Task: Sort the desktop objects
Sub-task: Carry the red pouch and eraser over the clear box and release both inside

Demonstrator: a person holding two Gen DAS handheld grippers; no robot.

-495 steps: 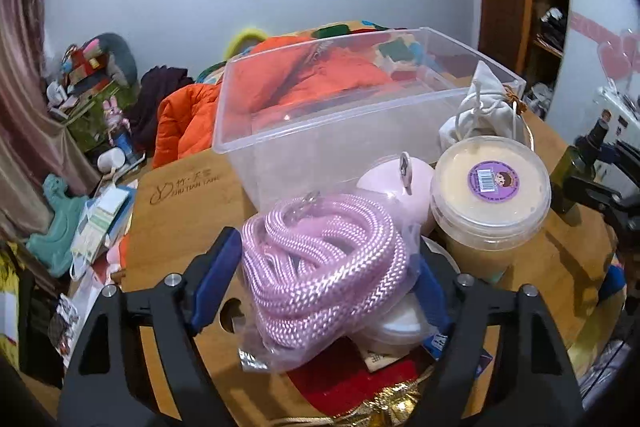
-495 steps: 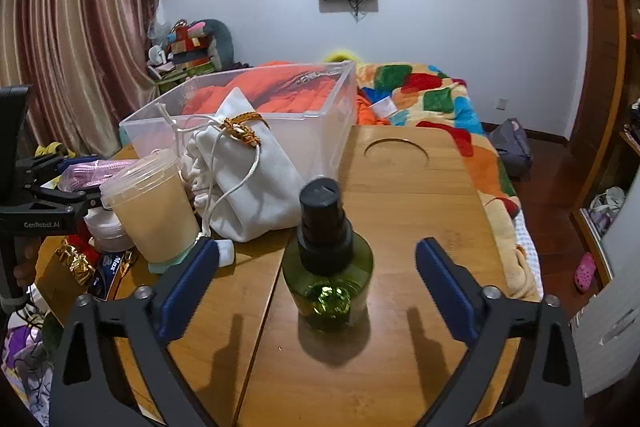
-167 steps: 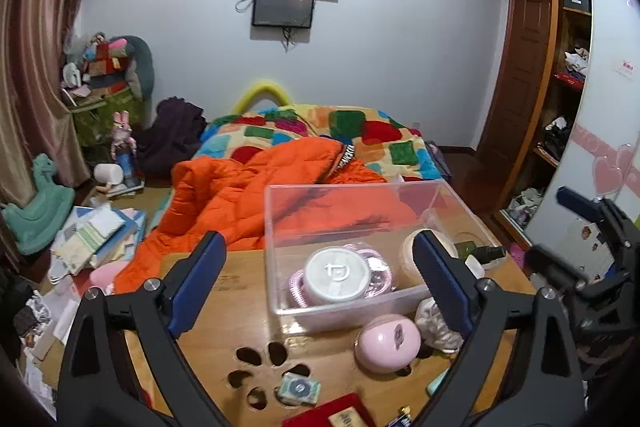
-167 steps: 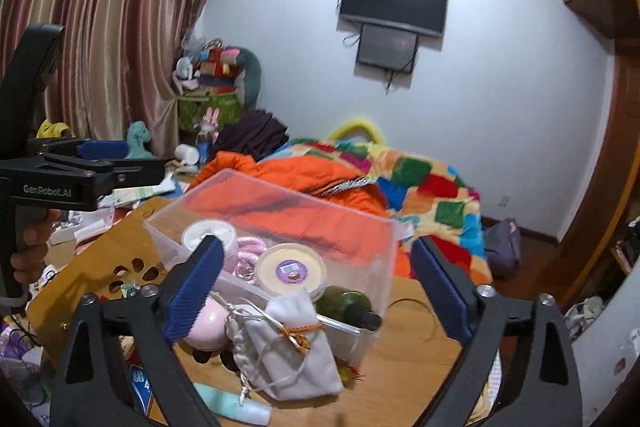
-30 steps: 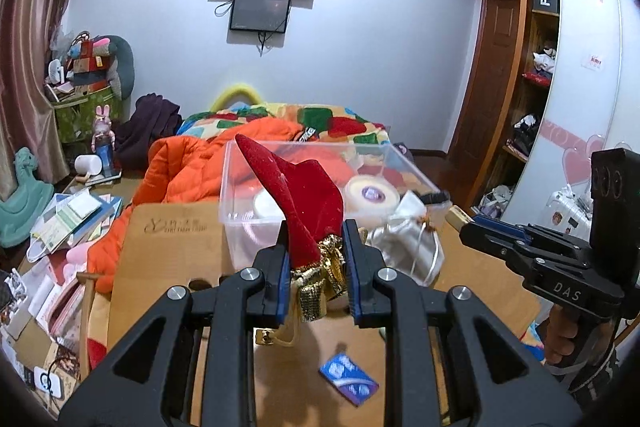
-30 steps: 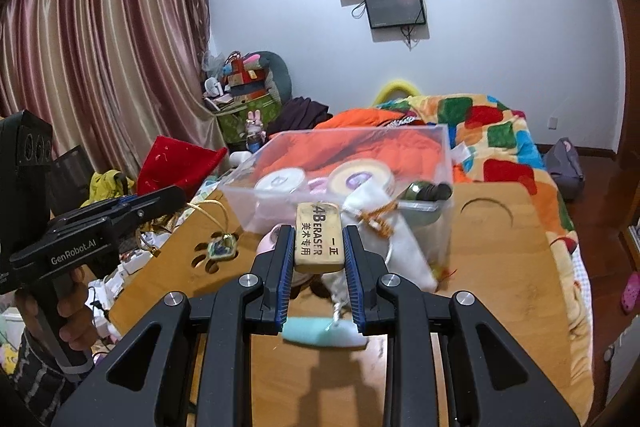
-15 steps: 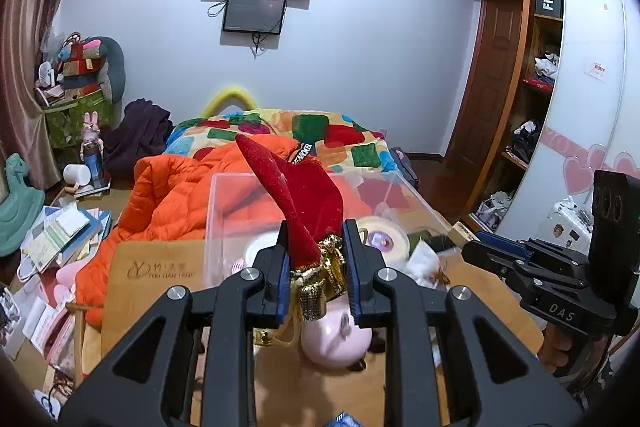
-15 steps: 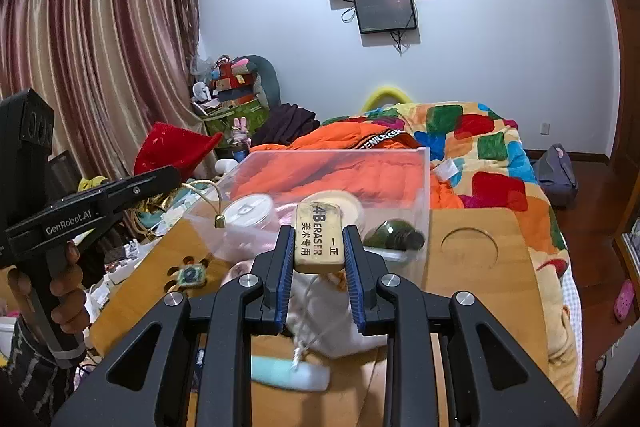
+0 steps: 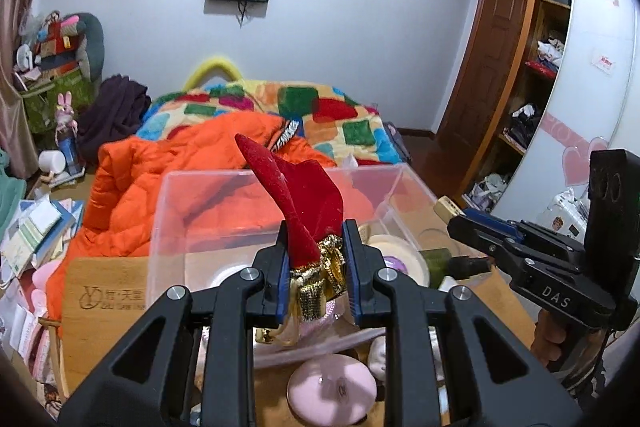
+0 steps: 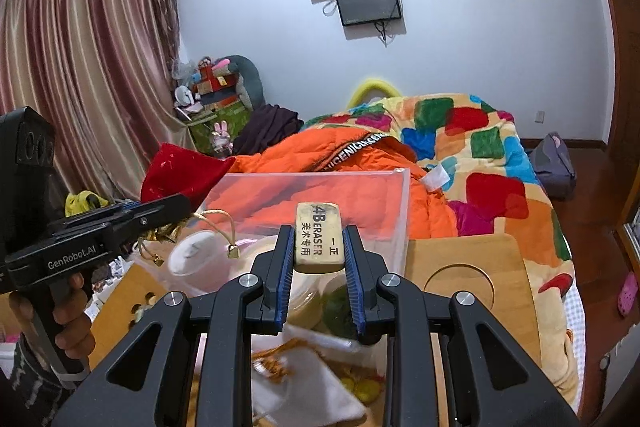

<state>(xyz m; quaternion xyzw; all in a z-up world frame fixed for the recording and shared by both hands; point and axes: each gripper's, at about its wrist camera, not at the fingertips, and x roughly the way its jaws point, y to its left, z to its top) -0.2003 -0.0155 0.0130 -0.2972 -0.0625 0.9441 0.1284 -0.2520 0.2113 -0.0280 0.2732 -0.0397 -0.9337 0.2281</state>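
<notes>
My left gripper [image 9: 314,239] is shut on a red velvet pouch [image 9: 304,203] with a gold drawstring, held just above the near wall of the clear plastic bin [image 9: 176,211]. My right gripper [image 10: 319,239] is shut on a tan 4B eraser [image 10: 319,237], held over the bin [image 10: 400,203]. In the bin lie a white round box [image 10: 192,253], a cream tub [image 9: 394,253] and a green bottle [image 9: 440,261]. The left gripper with the pouch [image 10: 180,175] also shows in the right wrist view; the right gripper with the eraser [image 9: 446,207] shows in the left wrist view.
The bin stands on a wooden table [image 10: 460,263]. In front of it lie a pink round case [image 9: 332,391] and a white drawstring bag [image 10: 312,387]. Behind are an orange jacket [image 9: 132,183] and a bed with a patchwork blanket [image 10: 480,147].
Both grippers have moved forward and closer to the bin since a second ago, each still holding its object. The bin now fills more of both views.
</notes>
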